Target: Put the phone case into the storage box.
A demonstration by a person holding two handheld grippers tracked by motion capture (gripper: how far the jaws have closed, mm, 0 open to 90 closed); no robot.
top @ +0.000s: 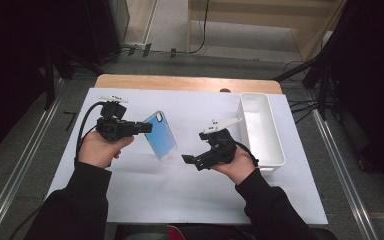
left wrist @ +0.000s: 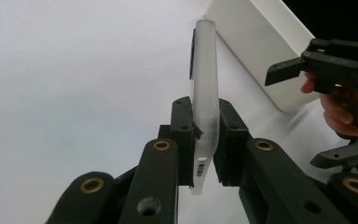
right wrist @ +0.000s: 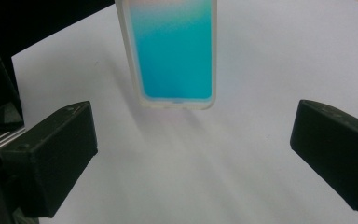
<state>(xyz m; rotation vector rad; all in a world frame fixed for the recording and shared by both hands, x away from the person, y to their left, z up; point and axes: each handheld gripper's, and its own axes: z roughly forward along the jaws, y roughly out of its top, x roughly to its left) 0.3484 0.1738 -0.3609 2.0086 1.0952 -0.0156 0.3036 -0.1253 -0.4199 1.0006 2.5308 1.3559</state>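
Observation:
A blue phone case [top: 161, 136] with a clear rim stands tilted above the white sheet, held at its upper left edge. My left gripper [top: 147, 127] is shut on it. In the left gripper view both pads clamp the case [left wrist: 204, 84] edge-on at my left gripper [left wrist: 206, 142]. My right gripper [top: 194, 148] hovers to the right of the case, open and holding nothing. Seen from the right gripper view, the case [right wrist: 175, 51] hangs ahead of my right gripper [right wrist: 193, 158], whose pads stand wide apart. The left gripper view catches the right gripper [left wrist: 293, 119] at its right edge.
A long white bin [top: 261, 131] lies at the right side of the white sheet [top: 180, 195], close behind my right hand; it also appears as the bin [left wrist: 261, 46]. The wooden table edge [top: 180, 82] runs along the back. Dark stands flank the table.

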